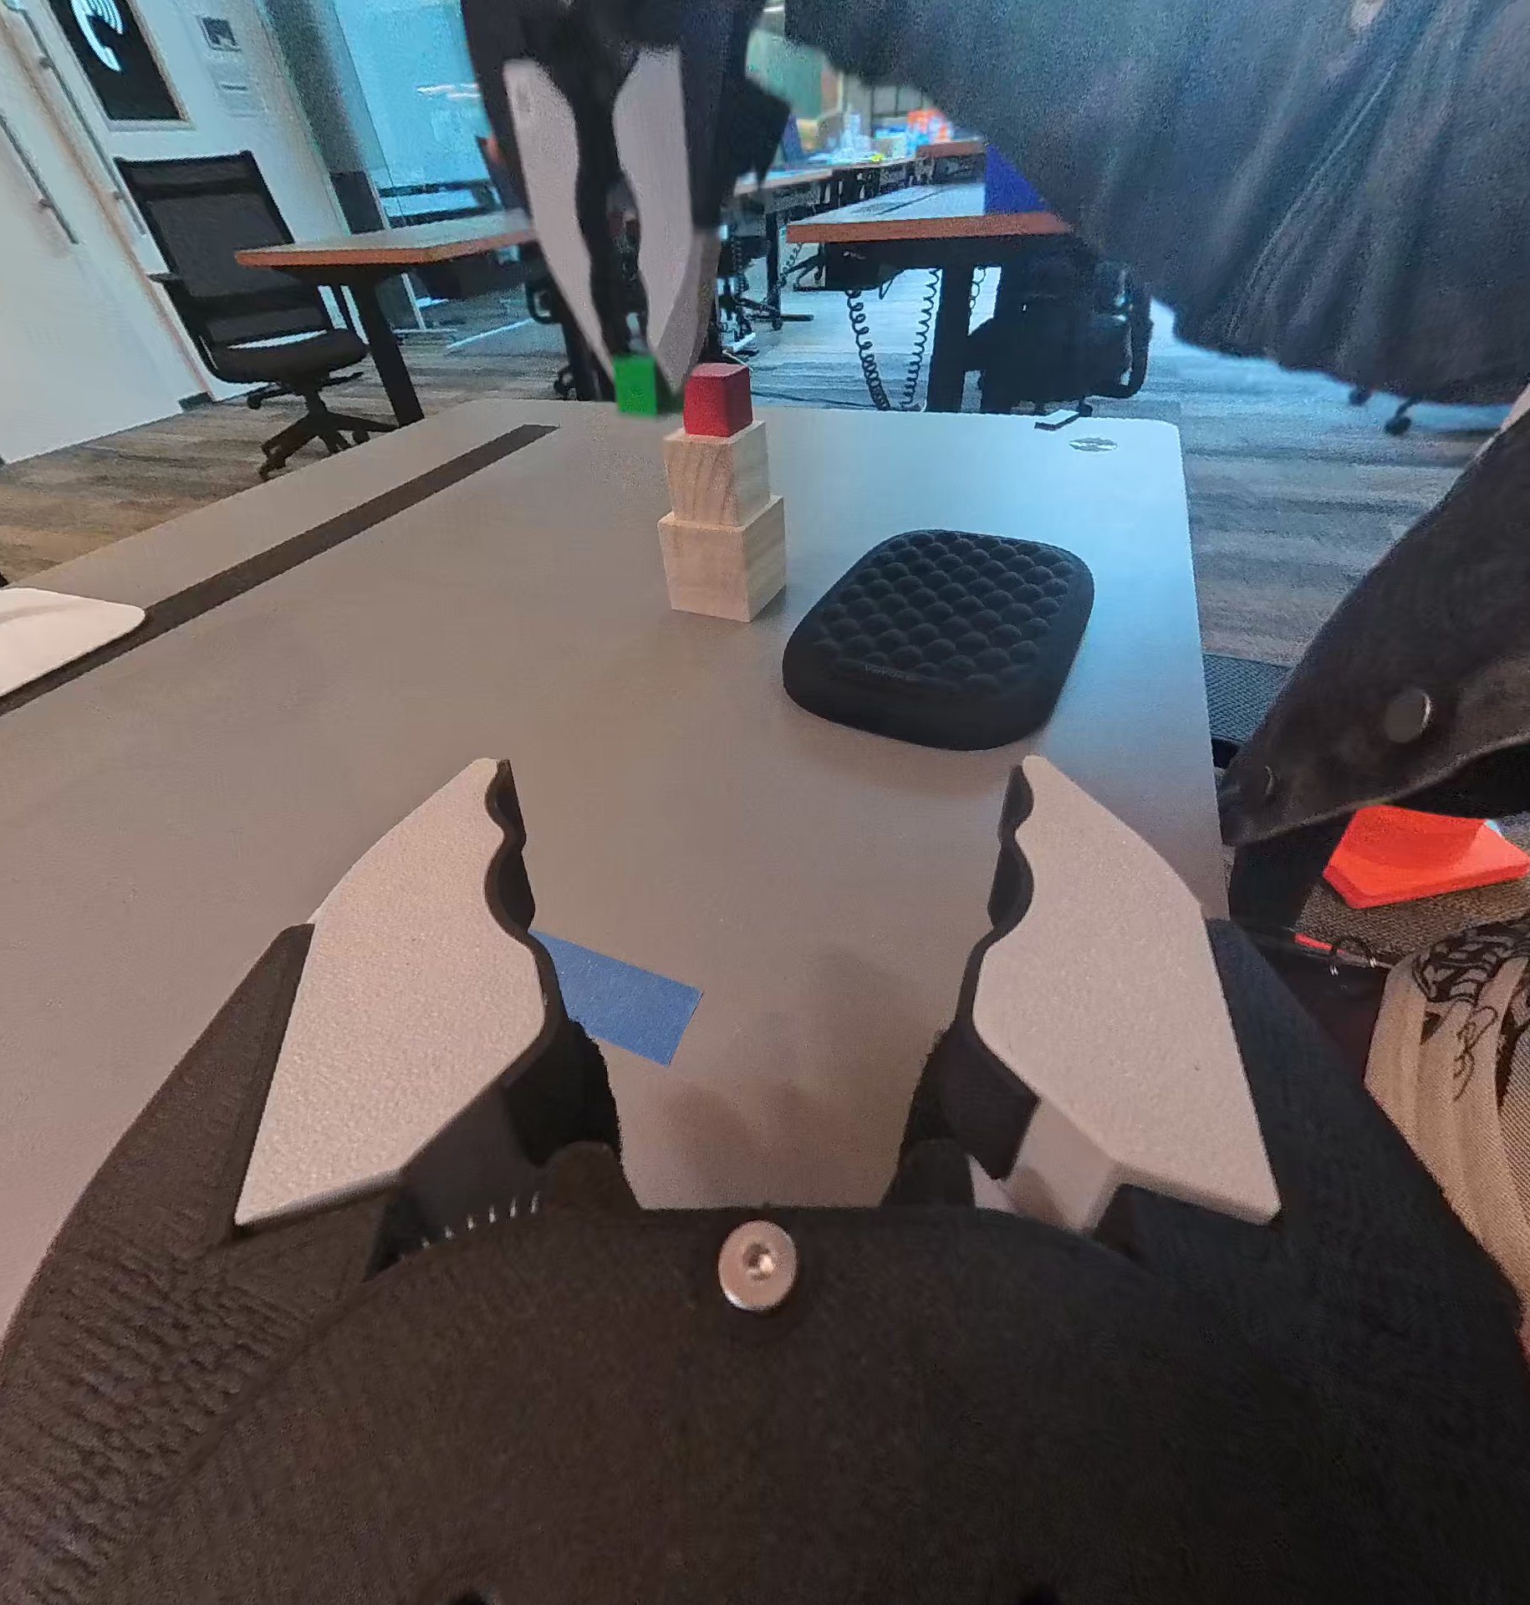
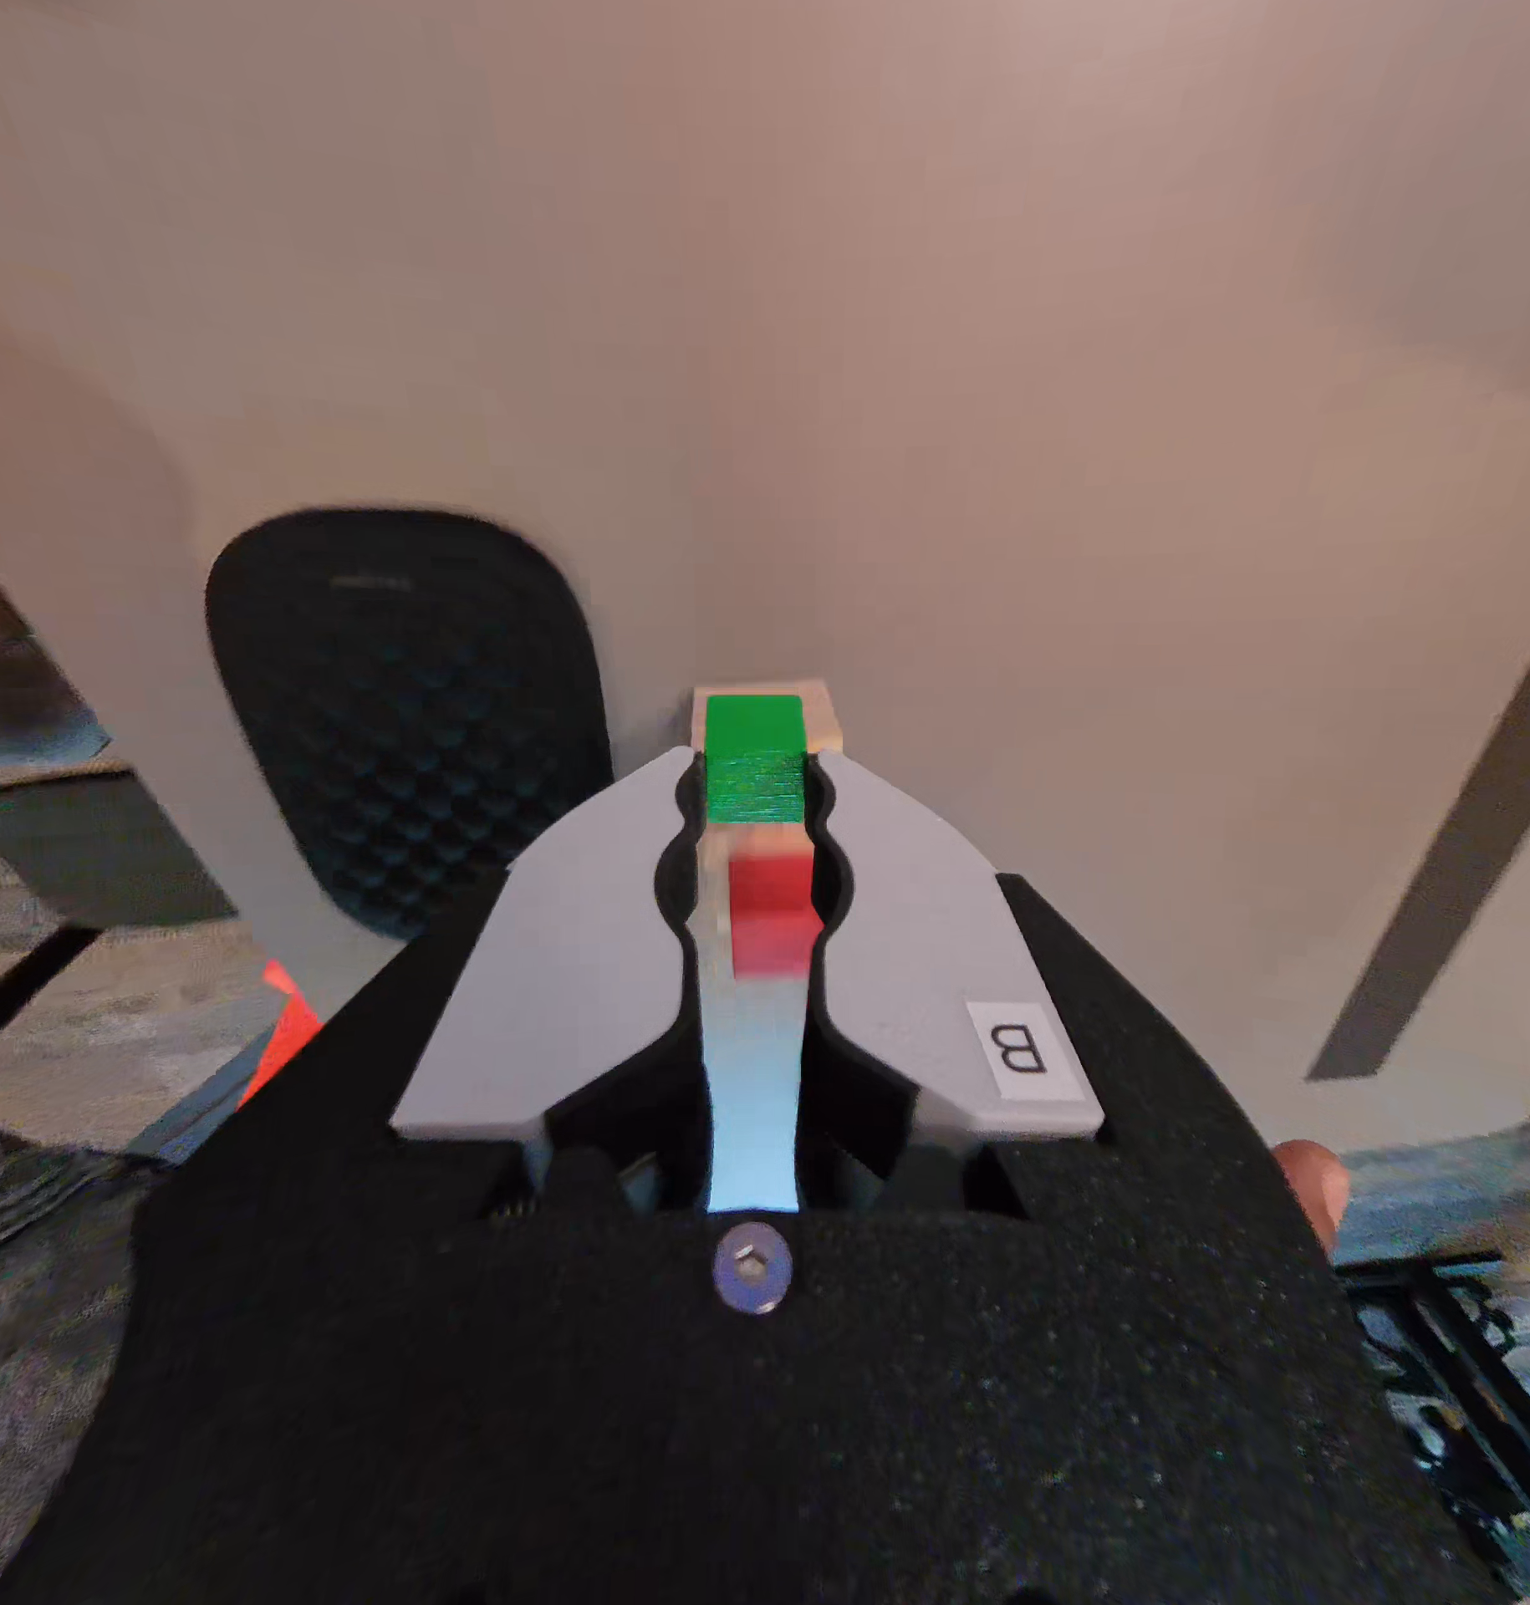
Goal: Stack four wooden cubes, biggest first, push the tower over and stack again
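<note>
A tower stands on the grey table (image 1: 483, 695): a large pale wooden cube (image 1: 722, 560) at the bottom, a smaller pale cube (image 1: 716, 476) on it, and a red cube (image 1: 718, 399) on top. My right gripper (image 2: 755, 769) is shut on a small green cube (image 2: 755, 764), both pads pressed to its sides, and holds it in the air just beside the tower's top. In the left wrist view the green cube (image 1: 636, 386) hangs left of the red cube. The red cube (image 2: 770, 912) shows below between my fingers. My left gripper (image 1: 757, 777) is open and empty, low over the near table.
A black bumpy pad (image 1: 940, 638) lies right of the tower; it also shows in the right wrist view (image 2: 405, 712). Blue tape (image 1: 627, 999) is stuck near my left gripper. A white stand base (image 1: 23, 638) sits at the left edge. A person's dark jacket (image 1: 1265, 174) hangs at the right.
</note>
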Motion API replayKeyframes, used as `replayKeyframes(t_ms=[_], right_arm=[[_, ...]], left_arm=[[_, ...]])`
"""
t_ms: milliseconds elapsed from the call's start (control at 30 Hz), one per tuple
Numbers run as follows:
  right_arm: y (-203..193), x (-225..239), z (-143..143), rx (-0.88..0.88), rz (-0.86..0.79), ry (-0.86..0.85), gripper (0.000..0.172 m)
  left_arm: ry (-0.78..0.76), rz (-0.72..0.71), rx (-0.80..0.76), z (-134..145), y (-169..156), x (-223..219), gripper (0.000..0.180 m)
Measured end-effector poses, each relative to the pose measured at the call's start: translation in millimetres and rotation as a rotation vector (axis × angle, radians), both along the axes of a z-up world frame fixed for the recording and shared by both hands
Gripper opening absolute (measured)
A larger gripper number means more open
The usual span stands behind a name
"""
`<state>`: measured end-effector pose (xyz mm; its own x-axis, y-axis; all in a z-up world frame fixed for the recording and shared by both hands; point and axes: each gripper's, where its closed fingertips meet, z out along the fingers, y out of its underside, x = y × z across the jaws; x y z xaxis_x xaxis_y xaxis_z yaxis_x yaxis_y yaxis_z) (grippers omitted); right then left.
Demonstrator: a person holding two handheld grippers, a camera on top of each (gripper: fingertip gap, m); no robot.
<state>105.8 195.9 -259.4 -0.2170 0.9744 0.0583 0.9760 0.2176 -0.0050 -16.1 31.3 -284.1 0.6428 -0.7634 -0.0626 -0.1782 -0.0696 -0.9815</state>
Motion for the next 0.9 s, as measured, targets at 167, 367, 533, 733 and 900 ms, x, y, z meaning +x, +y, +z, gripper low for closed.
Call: replayKeyframes(t_ms=[167,367,533,733,900], right_arm=[[12,49,28,0.008,-0.024,-0.131,0.021],[17,61,11,-0.028,-0.039,-0.201,0.021],[21,60,7,-0.019,-0.049,-0.224,0.021],[20,57,4,-0.029,-0.067,-0.223,0.021],[19,59,2,-0.031,-0.078,-0.226,0.03]], left_arm=[[-0.009,-0.001,0.004,1,0,1,0.104],[0.0,-0.003,0.005,1,0,3,0.104],[0.005,-0.001,0.006,1,0,2,0.104],[0.007,-0.004,0.0,0,0,1,0.104],[0.011,0.001,-0.001,0,1,-1,0.104]])
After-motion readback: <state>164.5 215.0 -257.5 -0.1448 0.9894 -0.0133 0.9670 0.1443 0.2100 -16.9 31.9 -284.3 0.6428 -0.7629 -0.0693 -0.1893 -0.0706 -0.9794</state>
